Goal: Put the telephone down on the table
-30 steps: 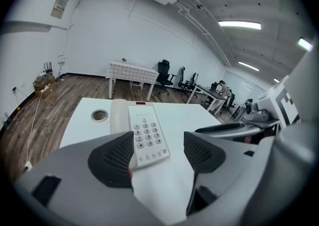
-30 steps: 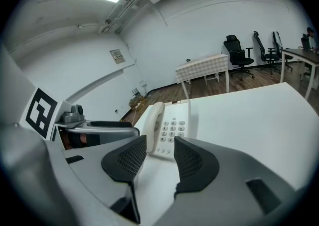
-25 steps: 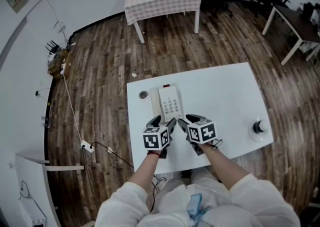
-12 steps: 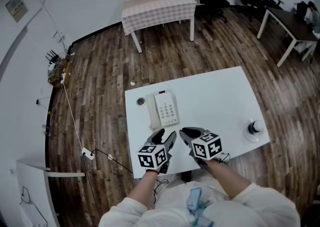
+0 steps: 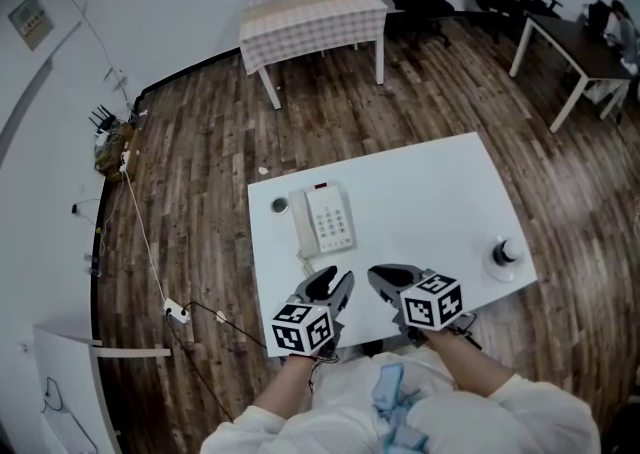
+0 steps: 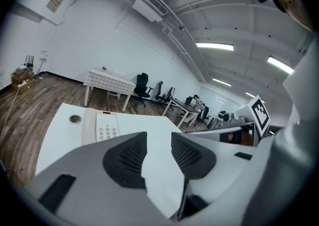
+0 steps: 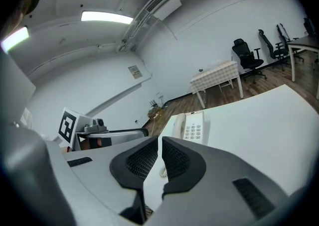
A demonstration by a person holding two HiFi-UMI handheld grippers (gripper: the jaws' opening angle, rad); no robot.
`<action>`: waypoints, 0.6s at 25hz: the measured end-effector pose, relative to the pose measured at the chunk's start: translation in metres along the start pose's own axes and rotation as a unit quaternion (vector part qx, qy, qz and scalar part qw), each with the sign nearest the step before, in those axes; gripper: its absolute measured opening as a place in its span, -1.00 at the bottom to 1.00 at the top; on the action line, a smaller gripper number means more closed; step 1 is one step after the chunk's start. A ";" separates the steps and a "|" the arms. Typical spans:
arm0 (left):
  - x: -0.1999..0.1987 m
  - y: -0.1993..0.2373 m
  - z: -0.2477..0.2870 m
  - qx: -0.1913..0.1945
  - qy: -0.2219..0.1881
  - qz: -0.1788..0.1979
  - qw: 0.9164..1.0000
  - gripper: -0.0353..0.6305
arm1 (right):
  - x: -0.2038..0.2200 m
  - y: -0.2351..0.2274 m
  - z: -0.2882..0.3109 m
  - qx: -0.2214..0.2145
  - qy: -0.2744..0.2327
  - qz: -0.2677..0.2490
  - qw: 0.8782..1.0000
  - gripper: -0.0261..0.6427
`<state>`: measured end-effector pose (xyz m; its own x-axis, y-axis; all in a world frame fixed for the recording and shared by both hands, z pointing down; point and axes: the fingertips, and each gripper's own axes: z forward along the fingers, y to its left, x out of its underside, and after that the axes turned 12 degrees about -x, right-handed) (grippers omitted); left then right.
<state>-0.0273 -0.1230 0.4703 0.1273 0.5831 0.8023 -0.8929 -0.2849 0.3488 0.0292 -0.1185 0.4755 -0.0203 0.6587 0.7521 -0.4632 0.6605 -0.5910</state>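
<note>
The white telephone [image 5: 322, 220] lies flat on the white table [image 5: 430, 192], handset along its left side, keypad up. It also shows in the left gripper view as the telephone [image 6: 106, 126] and in the right gripper view as the telephone [image 7: 192, 126]. Both grippers hover at the table's near edge, apart from the phone. My left gripper [image 5: 330, 287] [image 6: 158, 138] has just been closing; a clear gap remains between its pads, with nothing in it. My right gripper [image 5: 380, 276] [image 7: 160, 143] has also just been closing; its pads stand almost together, with nothing between them.
A small round object [image 5: 280, 205] sits left of the phone's far end. A black knob on a white disc [image 5: 504, 252] stands near the table's right edge. The phone's coiled cord [image 5: 305, 260] hangs toward me. A checkered table [image 5: 312, 10] and office chairs stand beyond.
Both grippers have drawn back from the telephone toward the near table edge and risen. Their jaws have narrowed, the right one most. The phone stays where it lay.
</note>
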 end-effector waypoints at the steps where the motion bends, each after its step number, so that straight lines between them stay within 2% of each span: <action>1: -0.004 -0.002 -0.003 0.003 -0.006 0.003 1.000 -0.47 | -0.001 0.002 -0.002 -0.004 -0.003 0.002 1.000 -0.78; 4: -0.015 -0.008 -0.009 0.015 -0.030 0.015 0.999 -0.75 | -0.007 0.008 -0.006 -0.013 -0.015 -0.001 1.000 -0.78; 6: -0.023 -0.014 -0.013 0.026 -0.052 0.033 0.998 -0.86 | -0.014 0.012 -0.008 -0.023 -0.027 -0.015 0.999 -0.78; 9: -0.036 -0.023 -0.017 0.044 -0.075 0.051 0.995 -0.89 | -0.030 0.020 -0.009 -0.040 -0.049 -0.037 0.997 -0.78; 15: -0.045 -0.032 -0.020 0.066 -0.093 0.050 0.992 -0.89 | -0.048 0.033 -0.007 -0.059 -0.064 -0.073 0.994 -0.78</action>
<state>-0.0130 -0.1249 0.4130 0.1295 0.3994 0.9076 -0.8424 -0.4386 0.3132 0.0212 -0.1253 0.4177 -0.0759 0.5074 0.8584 -0.3630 0.7877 -0.4977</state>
